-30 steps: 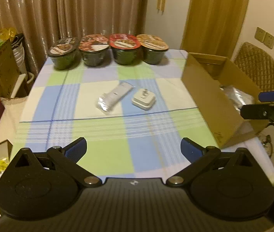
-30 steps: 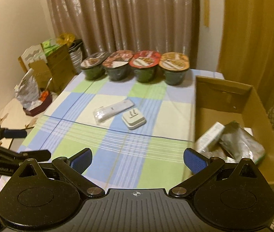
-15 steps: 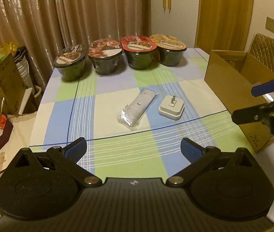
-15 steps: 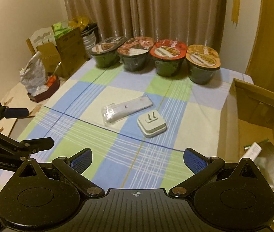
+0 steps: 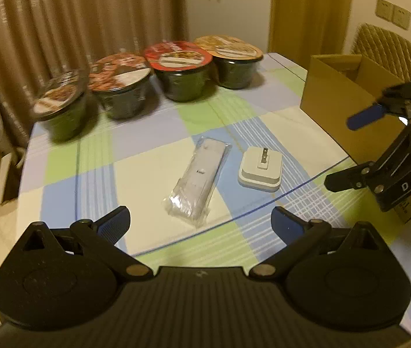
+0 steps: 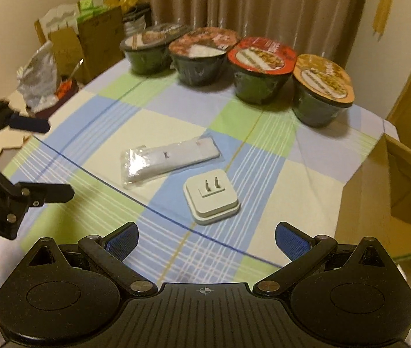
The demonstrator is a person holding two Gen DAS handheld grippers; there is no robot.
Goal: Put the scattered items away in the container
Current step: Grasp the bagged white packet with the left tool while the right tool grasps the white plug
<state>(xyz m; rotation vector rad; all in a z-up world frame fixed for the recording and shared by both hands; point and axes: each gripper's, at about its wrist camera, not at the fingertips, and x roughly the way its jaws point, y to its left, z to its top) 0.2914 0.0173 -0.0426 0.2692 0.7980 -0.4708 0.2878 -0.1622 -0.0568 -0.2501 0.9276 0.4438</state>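
While both pairs of fingers stand wide apart and empty, the left gripper [image 5: 199, 221] faces the wrapped white remote [image 5: 198, 180]; the right gripper [image 6: 205, 239] faces the white plug adapter [image 6: 211, 200] (prongs up), cardboard box [image 5: 338, 107] off rightward.

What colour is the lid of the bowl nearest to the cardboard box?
Orange; the lid shows best in the right wrist view.
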